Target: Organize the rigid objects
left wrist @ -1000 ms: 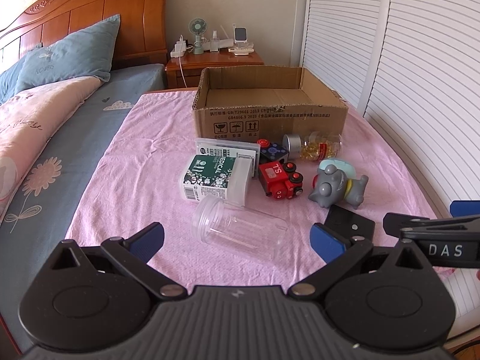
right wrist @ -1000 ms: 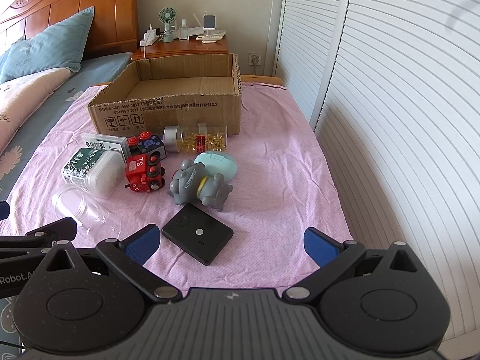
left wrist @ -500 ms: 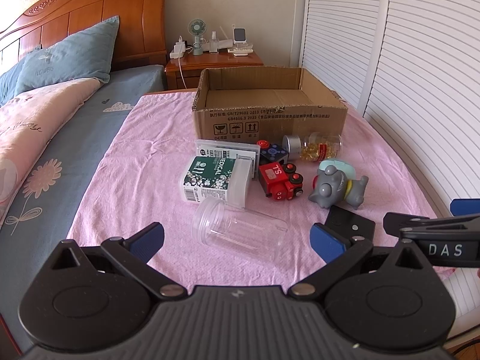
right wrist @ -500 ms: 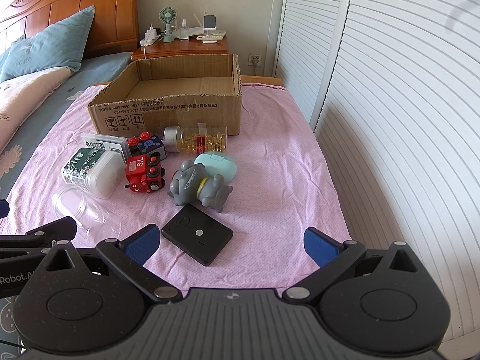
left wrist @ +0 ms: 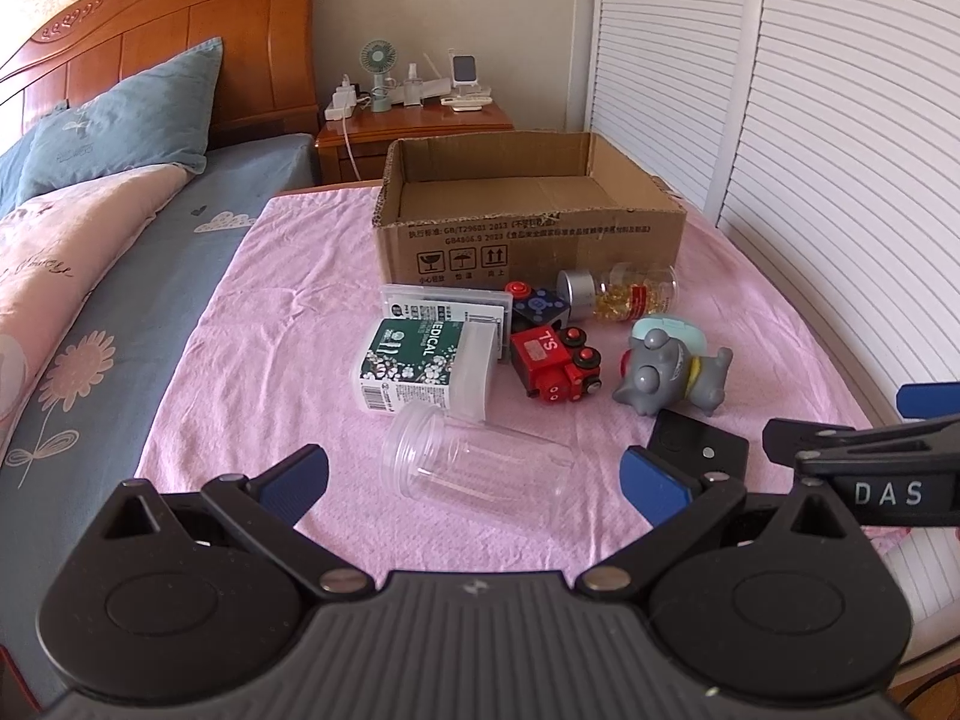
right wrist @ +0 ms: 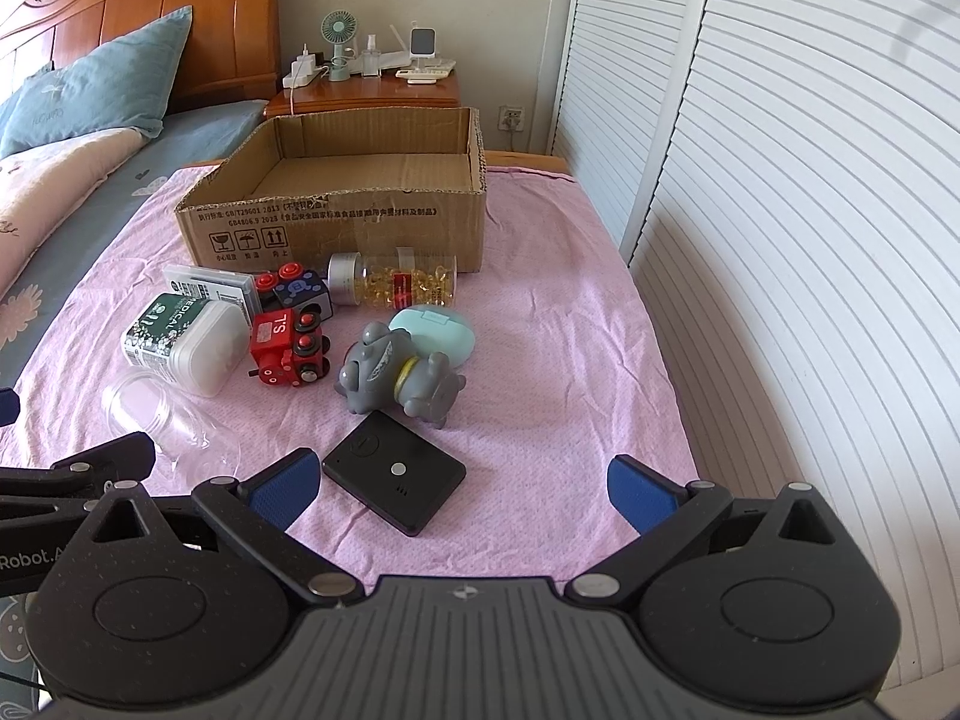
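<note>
An open cardboard box stands at the back of a pink cloth. In front of it lie a clear plastic jar, a green medical box, a red toy train, a grey toy elephant, a capsule bottle, a mint case and a flat black device. My left gripper is open, just short of the jar. My right gripper is open, just short of the black device.
A flat white packet and a dark toy block lie by the box. A bed with pillows runs along the left. A nightstand stands behind the box. White louvred doors close the right side.
</note>
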`<state>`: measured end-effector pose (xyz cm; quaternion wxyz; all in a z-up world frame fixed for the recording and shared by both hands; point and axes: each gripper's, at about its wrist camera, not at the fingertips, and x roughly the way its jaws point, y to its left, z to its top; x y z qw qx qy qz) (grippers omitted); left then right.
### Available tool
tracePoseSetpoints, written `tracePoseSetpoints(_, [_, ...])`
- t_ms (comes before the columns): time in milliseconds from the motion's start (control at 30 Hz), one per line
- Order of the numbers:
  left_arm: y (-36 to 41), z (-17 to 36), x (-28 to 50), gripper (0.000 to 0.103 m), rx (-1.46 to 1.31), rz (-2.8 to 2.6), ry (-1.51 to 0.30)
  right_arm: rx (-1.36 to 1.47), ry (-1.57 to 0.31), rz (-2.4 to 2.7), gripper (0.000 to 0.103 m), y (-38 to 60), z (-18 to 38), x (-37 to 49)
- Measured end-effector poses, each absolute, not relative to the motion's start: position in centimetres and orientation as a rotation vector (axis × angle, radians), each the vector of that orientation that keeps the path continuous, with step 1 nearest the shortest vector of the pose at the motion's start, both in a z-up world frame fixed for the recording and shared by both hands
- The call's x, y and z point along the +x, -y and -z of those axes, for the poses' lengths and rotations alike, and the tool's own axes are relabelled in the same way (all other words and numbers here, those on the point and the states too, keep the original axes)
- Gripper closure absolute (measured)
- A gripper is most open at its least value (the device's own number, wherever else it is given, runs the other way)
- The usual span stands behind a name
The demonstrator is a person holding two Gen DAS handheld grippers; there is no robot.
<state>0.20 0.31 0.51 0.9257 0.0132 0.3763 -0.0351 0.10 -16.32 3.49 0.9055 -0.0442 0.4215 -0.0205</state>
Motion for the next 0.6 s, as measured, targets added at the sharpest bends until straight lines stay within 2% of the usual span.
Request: tracePoseSetpoints(600, [-0.2,0.9,1.8,0.001,0.137,0.213,-0.753,-0.095,-0.869,0.007,0.000,17.2,-3.0,1.4])
